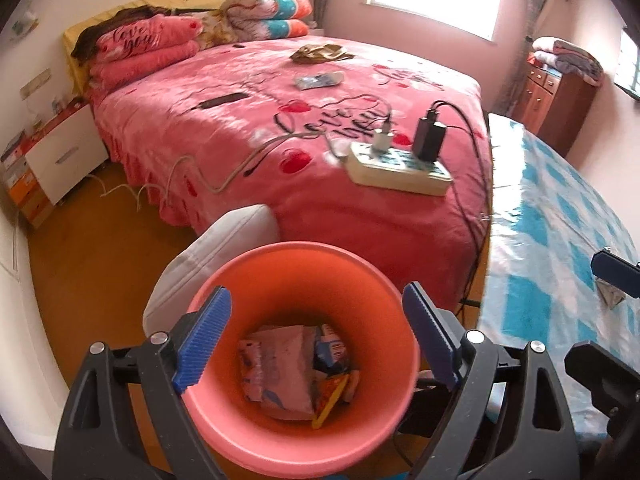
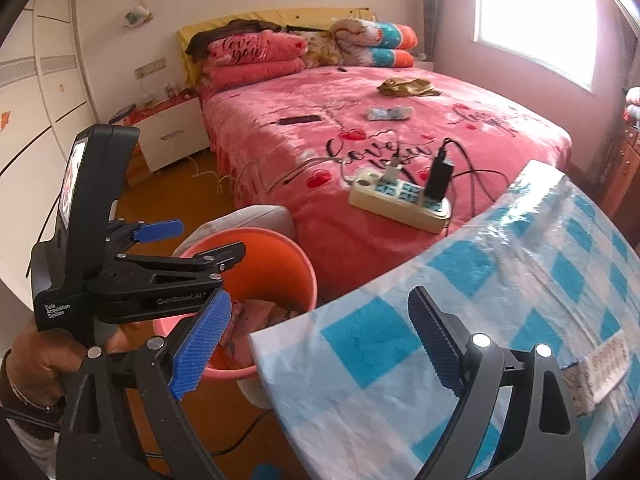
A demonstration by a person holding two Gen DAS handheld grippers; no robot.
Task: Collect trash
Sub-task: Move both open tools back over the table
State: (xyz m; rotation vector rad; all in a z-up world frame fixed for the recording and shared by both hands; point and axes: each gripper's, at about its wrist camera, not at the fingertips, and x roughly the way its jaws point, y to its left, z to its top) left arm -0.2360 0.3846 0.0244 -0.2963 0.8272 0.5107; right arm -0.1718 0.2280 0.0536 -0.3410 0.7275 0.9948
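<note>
A pink-orange bin [image 1: 292, 264] stands on the floor between the bed and the table, with several wrappers [image 1: 288, 368] lying in it. My left gripper [image 1: 316, 336] is open and empty, right above the bin's mouth. It shows from the side in the right wrist view [image 2: 200, 240]. My right gripper [image 2: 320, 340] is open and empty over the corner of the blue-checked table [image 2: 500, 280]. A paper scrap [image 2: 600, 372] lies on the table at the right. A crumpled wrapper [image 1: 318, 80] and a brown crumpled piece [image 1: 322, 53] lie on the bed.
The pink bed [image 1: 248, 128] holds a power strip [image 1: 400, 168] with chargers and cables, and a dark remote [image 1: 222, 101]. A white cushion [image 1: 208, 256] leans by the bin. A white nightstand [image 1: 60, 152] and a wooden cabinet [image 1: 556, 92] stand at the sides.
</note>
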